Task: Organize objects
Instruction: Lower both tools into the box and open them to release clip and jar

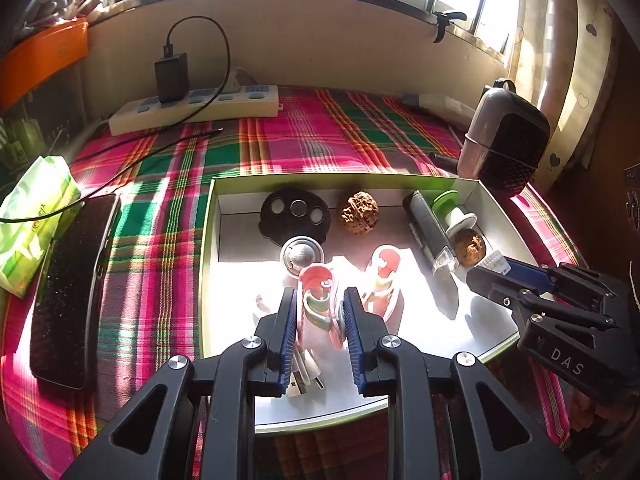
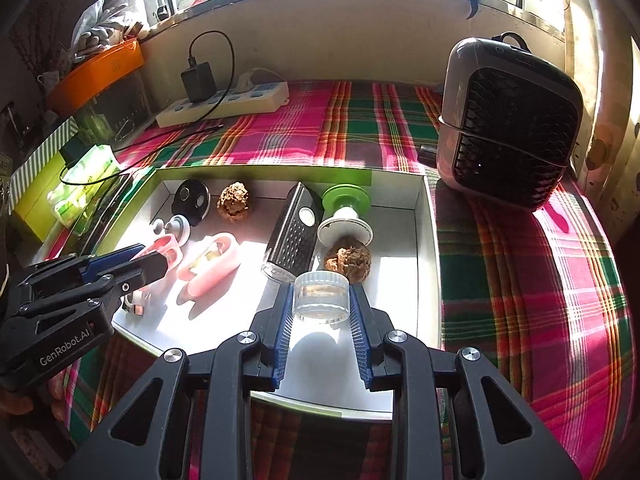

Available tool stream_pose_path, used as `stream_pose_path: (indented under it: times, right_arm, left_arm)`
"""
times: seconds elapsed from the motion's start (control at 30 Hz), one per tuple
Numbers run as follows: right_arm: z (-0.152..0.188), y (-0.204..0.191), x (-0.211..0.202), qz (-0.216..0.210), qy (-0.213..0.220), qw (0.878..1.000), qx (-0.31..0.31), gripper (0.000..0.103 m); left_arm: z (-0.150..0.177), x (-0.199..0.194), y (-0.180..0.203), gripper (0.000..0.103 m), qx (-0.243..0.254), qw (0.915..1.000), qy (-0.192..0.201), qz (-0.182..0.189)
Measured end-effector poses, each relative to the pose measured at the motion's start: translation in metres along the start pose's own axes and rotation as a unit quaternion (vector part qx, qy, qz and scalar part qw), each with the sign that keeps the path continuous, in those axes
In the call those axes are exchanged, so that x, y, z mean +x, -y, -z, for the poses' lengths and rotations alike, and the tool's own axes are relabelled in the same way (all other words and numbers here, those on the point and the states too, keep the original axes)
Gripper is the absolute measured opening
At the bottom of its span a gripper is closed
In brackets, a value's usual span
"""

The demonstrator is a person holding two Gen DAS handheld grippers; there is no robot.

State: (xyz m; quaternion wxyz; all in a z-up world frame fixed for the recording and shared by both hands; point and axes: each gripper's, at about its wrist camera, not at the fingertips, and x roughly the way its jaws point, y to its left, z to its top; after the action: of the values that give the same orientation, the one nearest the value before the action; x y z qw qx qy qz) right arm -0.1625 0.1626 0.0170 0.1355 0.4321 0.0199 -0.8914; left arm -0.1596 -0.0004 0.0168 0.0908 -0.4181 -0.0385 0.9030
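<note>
A shallow white box (image 1: 214,216) (image 2: 426,240) with a green rim lies on the plaid cloth. My left gripper (image 1: 320,298) is shut on a pink cable holder (image 1: 318,304) over the box's near left part. My right gripper (image 2: 320,294) is shut on a small clear jar with a white lid (image 2: 320,294), held over the box's near right part. In the box lie a second pink holder (image 1: 384,280) (image 2: 212,260), two walnuts (image 1: 359,213) (image 2: 348,262), a black grater (image 2: 294,236), a green-and-white spool (image 2: 346,212), a black disc (image 1: 296,212) and a metal knob (image 1: 301,256).
A black speaker (image 2: 508,132) stands right of the box. A power strip with a charger (image 1: 192,108) lies at the back left. A black phone (image 1: 68,296) and a green tissue pack (image 1: 32,216) lie left of the box. An orange tray (image 2: 96,74) sits at the far left.
</note>
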Motion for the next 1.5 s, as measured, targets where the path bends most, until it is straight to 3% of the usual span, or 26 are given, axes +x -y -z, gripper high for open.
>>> stream_pose_path:
  times: [1.17,1.5]
  right_arm:
    - [0.000,-0.001,0.011,0.025,-0.001,1.000,-0.014,0.029]
    - [0.002,-0.005,0.008,0.018,0.004,1.000,-0.009,0.047]
  left_arm:
    - [-0.004,0.010,0.002,0.023,0.015,0.9992,-0.008,-0.035]
    - [-0.001,0.008,0.007,0.032,0.015,0.9984,-0.007,-0.054]
